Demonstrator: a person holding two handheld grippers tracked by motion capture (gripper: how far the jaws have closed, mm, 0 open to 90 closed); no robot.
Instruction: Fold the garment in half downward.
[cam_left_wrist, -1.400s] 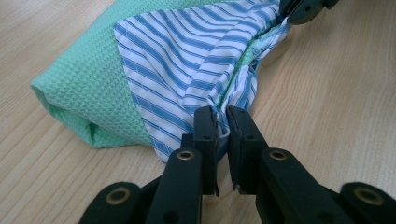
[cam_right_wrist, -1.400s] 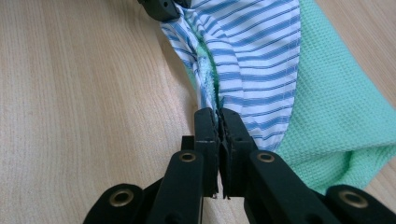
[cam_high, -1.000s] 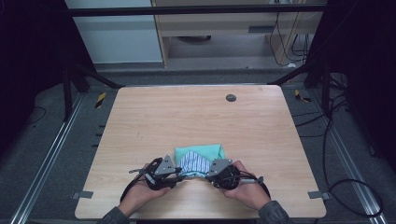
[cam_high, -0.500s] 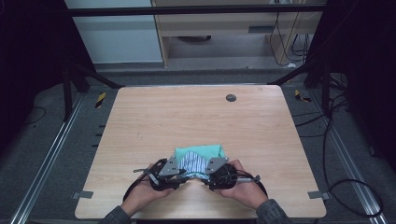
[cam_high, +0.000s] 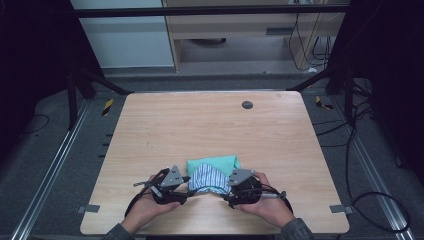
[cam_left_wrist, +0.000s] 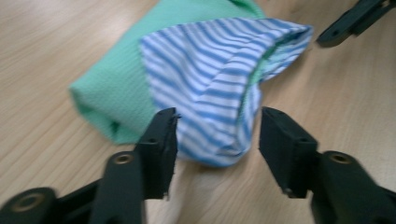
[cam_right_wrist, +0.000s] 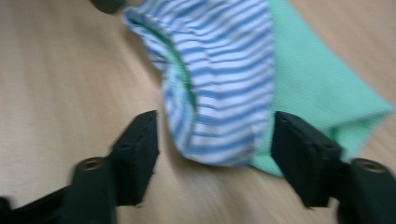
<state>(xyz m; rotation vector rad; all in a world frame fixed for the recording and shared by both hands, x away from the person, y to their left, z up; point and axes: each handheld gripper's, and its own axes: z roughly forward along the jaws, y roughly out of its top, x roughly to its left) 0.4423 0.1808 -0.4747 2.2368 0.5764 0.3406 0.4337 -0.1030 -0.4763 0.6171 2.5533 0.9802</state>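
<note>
Pale wood-grain desk (cam_high: 210, 125), square, ringed by dark floor, metal rails and loose cables; small dark round plug (cam_high: 247, 104) set near the far edge.

Close to the near edge, midway between both hands: folded mint-green waffle-weave cloth (cam_high: 212, 163) lying flat, with a blue-and-white striped fabric piece (cam_high: 207, 177) draped over its near half, green lining showing at the open lip (cam_left_wrist: 261, 65).

Left gripper (cam_left_wrist: 215, 135) just at one near corner of the striped piece, fingers (cam_left_wrist: 159, 140) spread and clear of the fabric, having just been opening; corner sitting between them but not pressed. Right gripper (cam_right_wrist: 212, 140) mirrored at the other near corner, fingers (cam_right_wrist: 299, 149) likewise parted after just opening, striped hem between them, no pinch. Far tip of the other gripper at the top edge of each gripper view.

Probably a release after laying the striped layer over the green one: both corners set down evenly, so the fold lies square. Striped hem bulging and rounded rather than flat; likely needing a smoothing press.

Wide bare wood beyond and to either side for moving away; little margin toward the near edge, so backing straight off risks dragging the hem over the lip.
</note>
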